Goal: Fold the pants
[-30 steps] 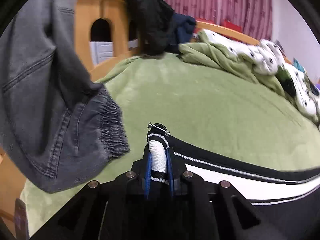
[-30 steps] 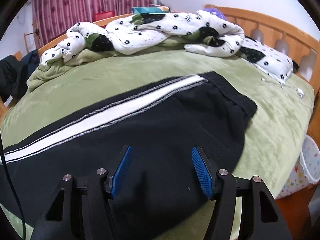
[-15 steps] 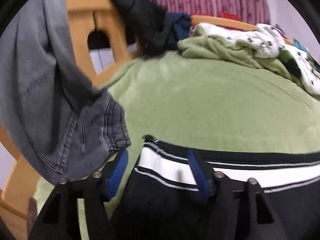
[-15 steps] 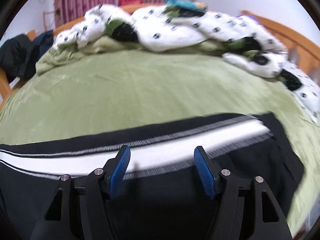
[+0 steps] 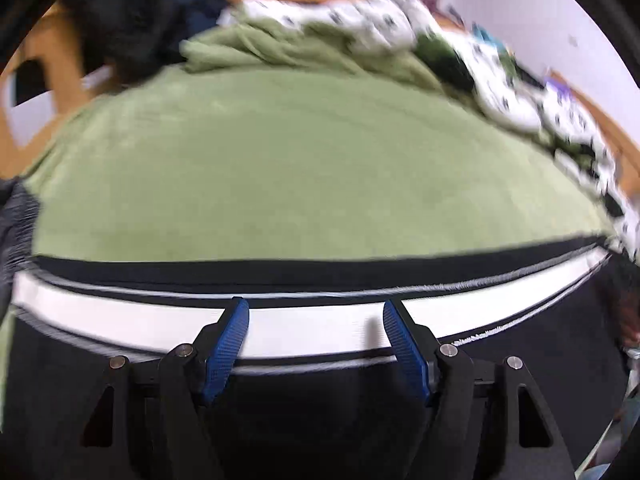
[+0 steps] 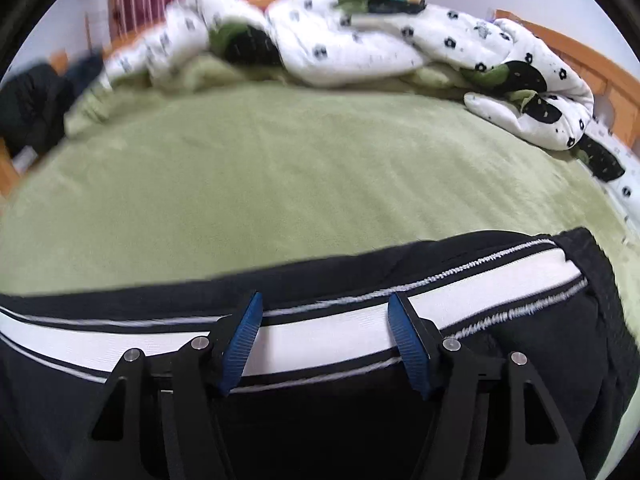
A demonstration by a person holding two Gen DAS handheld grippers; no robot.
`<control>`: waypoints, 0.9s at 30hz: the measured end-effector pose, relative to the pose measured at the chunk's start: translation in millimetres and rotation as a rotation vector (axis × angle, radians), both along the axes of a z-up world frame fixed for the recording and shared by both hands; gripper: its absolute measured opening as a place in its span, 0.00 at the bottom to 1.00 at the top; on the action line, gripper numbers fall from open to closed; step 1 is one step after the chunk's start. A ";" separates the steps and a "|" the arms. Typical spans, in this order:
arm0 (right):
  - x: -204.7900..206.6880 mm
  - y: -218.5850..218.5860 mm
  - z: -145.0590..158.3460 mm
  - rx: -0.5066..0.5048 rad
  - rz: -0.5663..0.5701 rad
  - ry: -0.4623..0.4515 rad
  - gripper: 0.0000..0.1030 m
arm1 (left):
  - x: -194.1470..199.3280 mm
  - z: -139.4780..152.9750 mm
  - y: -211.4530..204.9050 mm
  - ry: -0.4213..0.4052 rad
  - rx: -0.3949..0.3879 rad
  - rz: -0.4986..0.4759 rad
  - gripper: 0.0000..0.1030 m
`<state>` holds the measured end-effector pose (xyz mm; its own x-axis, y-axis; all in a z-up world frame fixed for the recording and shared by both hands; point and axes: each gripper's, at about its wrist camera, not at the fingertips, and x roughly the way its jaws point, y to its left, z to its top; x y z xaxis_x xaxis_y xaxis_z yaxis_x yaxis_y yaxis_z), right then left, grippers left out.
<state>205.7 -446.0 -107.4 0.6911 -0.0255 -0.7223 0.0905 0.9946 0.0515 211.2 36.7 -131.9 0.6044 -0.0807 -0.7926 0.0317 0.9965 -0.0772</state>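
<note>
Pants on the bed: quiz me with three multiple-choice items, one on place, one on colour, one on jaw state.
1. Where do the pants lie?
A. on the green blanket
B. on the floor
C. on the quilt

2. What colour is the pants' side stripe?
A. red
B. white
C. yellow

3. How do both sets of jaws stand?
A. shut on the pants
B. shut on the quilt
C. open, holding nothing

Key: 1 A, the pants spread flat over the green blanket. 2 B, the stripe is white between black edges. 3 C, the left gripper and right gripper both show a wide gap.
</note>
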 end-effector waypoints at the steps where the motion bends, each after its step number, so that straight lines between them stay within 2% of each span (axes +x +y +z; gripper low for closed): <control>1: -0.8 5.2 0.0 -0.008 0.024 0.001 0.64 | 8.2 -10.6 -7.3 0.021 0.073 0.050 0.68; 2: -0.9 13.4 -1.6 -0.040 0.052 0.008 0.64 | 14.3 -16.6 -8.5 0.024 0.106 0.082 0.69; 3: 0.5 21.6 -6.1 -0.095 0.080 0.012 0.64 | 17.8 -17.0 -7.1 0.002 0.107 0.098 0.73; 5: 8.1 27.7 -20.8 -0.171 0.096 0.039 0.64 | 25.5 -16.0 -2.8 0.025 0.092 0.115 0.74; 6: 16.2 24.4 -33.4 -0.164 0.085 0.086 0.64 | 25.9 -14.4 -0.8 0.025 0.085 0.119 0.74; 7: 20.9 17.8 -38.1 -0.116 0.071 0.100 0.65 | 25.1 -13.5 -0.3 0.026 0.086 0.120 0.74; 10: 20.9 10.5 -30.5 -0.102 0.036 0.097 0.67 | 14.0 -5.4 2.0 0.026 0.077 0.133 0.70; 13: 2.1 12.9 -20.7 -0.119 0.003 0.095 0.66 | -16.8 8.4 2.4 0.026 0.018 0.088 0.70; 18: -61.7 20.2 4.3 -0.060 0.000 0.022 0.66 | -98.2 26.0 -1.6 -0.033 0.005 0.024 0.72; 21: -97.3 27.0 15.9 -0.040 0.004 -0.010 0.66 | -153.8 22.8 2.8 -0.030 -0.109 0.008 0.72; 23: -111.4 33.6 20.0 -0.038 0.016 -0.009 0.66 | -191.0 11.4 13.4 -0.020 -0.188 0.033 0.72; 27: -142.3 50.7 27.1 -0.060 0.005 -0.036 0.66 | -228.4 -22.1 44.3 0.001 -0.355 0.107 0.70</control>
